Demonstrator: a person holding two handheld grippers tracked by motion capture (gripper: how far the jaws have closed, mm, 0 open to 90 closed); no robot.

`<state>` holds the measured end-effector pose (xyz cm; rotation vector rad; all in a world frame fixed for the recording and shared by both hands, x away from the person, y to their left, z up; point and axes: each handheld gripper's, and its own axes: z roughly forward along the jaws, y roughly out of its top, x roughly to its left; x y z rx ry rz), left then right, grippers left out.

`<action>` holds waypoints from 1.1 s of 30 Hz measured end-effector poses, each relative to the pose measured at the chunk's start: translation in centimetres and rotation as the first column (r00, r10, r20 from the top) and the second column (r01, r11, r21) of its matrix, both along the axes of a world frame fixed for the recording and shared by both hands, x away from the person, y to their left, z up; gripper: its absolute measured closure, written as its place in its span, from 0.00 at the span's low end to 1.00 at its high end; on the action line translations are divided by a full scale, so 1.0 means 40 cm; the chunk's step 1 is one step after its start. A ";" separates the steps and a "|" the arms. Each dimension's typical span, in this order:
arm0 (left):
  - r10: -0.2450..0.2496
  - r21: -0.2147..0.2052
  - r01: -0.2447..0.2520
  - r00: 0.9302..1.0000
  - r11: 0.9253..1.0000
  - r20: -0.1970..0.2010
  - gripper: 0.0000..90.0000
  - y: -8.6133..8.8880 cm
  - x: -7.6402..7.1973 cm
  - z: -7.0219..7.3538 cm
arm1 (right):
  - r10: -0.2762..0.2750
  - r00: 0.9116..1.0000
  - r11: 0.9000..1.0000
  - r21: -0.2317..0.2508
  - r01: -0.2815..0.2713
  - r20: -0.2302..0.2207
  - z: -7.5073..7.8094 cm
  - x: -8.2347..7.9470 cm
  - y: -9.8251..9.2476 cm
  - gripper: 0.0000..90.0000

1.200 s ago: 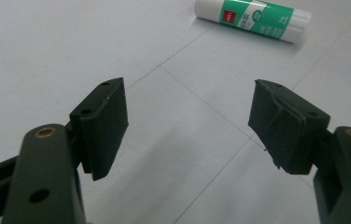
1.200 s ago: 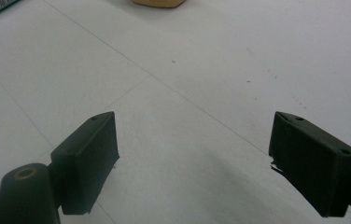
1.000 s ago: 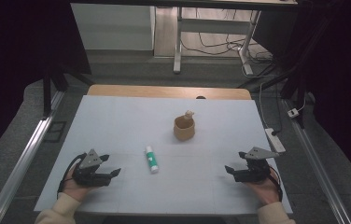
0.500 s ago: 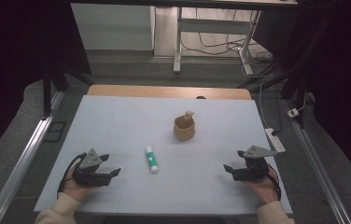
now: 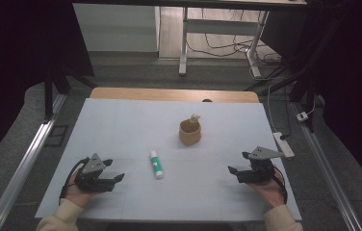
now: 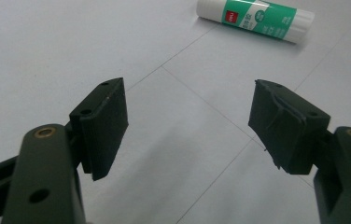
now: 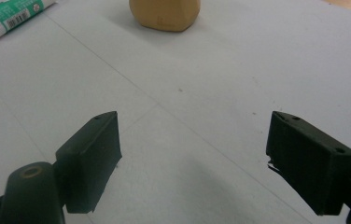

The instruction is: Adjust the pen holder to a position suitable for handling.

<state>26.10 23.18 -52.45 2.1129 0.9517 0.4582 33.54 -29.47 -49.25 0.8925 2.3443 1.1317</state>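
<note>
Both grippers, left (image 5: 117, 177) and right (image 5: 231, 170), rest wide open and empty; the glue stick (image 5: 156, 163), lying at the mat's six o'clock, looks light, rigid and slippery, best gripped across its midsection.

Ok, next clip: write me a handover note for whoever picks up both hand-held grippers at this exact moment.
Left hand-held gripper: open, holding nothing, low over the white table sheet.
Right hand-held gripper: open, holding nothing, at the sheet's right side.
White-and-green glue stick: lying flat between the two, nearer the left one, untouched.
Small tan cup: upright beyond it, something pale sticking out.
Done: nothing grasped.
Left: all handling, probably starting at the glue stick.
</note>
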 end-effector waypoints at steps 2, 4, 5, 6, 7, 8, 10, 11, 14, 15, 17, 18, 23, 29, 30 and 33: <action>0.000 0.001 0.000 1.000 1.000 0.000 0.31 -0.001 0.000 0.000 | 0.003 1.000 1.000 0.000 -0.003 0.004 0.004 0.003 0.004 0.20; -0.001 0.000 0.001 1.000 1.000 -0.001 0.31 -0.001 0.000 0.000 | 0.007 1.000 1.000 -0.001 -0.007 0.008 0.007 0.005 0.009 0.20; -0.001 0.000 0.001 1.000 1.000 -0.001 0.31 -0.001 0.000 0.000 | 0.009 1.000 1.000 0.004 -0.009 0.008 0.008 0.006 0.011 0.20; 0.000 0.001 0.000 1.000 1.000 0.000 0.31 -0.001 0.000 0.000 | 0.011 1.000 1.000 0.002 -0.011 0.014 0.010 0.008 0.014 0.20; 0.000 0.002 0.000 1.000 1.000 -0.001 0.31 -0.001 0.000 -0.001 | 0.013 1.000 1.000 -0.001 -0.013 0.011 0.012 0.010 0.016 0.20; 0.000 0.002 0.000 1.000 1.000 0.000 0.31 -0.001 0.001 -0.001 | 0.014 1.000 1.000 -0.001 -0.014 0.016 0.014 0.012 0.019 0.20; 0.000 0.001 0.000 1.000 1.000 0.000 0.31 -0.001 0.000 0.000 | 0.019 1.000 1.000 -0.004 -0.019 0.015 0.018 0.015 0.023 0.20; 0.000 0.001 0.000 1.000 1.000 0.001 0.31 -0.001 0.000 0.000 | 0.019 1.000 1.000 -0.001 -0.019 0.016 0.020 0.016 0.026 0.20; 0.001 0.000 -0.001 1.000 1.000 0.002 0.31 0.000 0.000 0.000 | 0.022 1.000 1.000 -0.007 -0.022 0.021 0.022 0.021 0.032 0.21; 0.001 0.000 -0.001 1.000 1.000 0.002 0.31 0.000 0.000 0.000 | 0.019 1.000 1.000 -0.004 -0.019 0.021 0.022 0.022 0.033 0.21; 0.000 0.001 0.000 1.000 1.000 0.002 0.31 -0.001 0.000 0.000 | 0.020 1.000 1.000 -0.003 -0.020 0.020 0.022 0.025 0.035 0.21; 0.000 0.001 0.000 1.000 1.000 0.002 0.31 -0.001 0.000 0.000 | 0.018 1.000 1.000 -0.009 -0.018 0.018 0.023 0.027 0.036 0.21; 0.000 0.000 0.000 1.000 1.000 0.003 0.31 0.000 0.000 0.000 | 0.022 1.000 1.000 0.002 -0.022 0.019 0.027 0.034 0.042 0.22; -0.001 0.000 0.001 1.000 1.000 0.003 0.31 0.000 0.000 0.000 | 0.023 1.000 1.000 -0.005 -0.023 0.018 0.034 0.042 0.056 0.23; -0.001 0.000 0.001 1.000 1.000 0.003 0.31 0.001 0.000 0.000 | 0.023 1.000 1.000 -0.004 -0.023 0.017 0.034 0.044 0.059 0.23; -0.001 -0.001 0.001 1.000 1.000 0.004 0.31 0.001 -0.001 0.001 | 0.027 0.999 1.000 -0.003 -0.027 0.022 0.037 0.049 0.068 0.24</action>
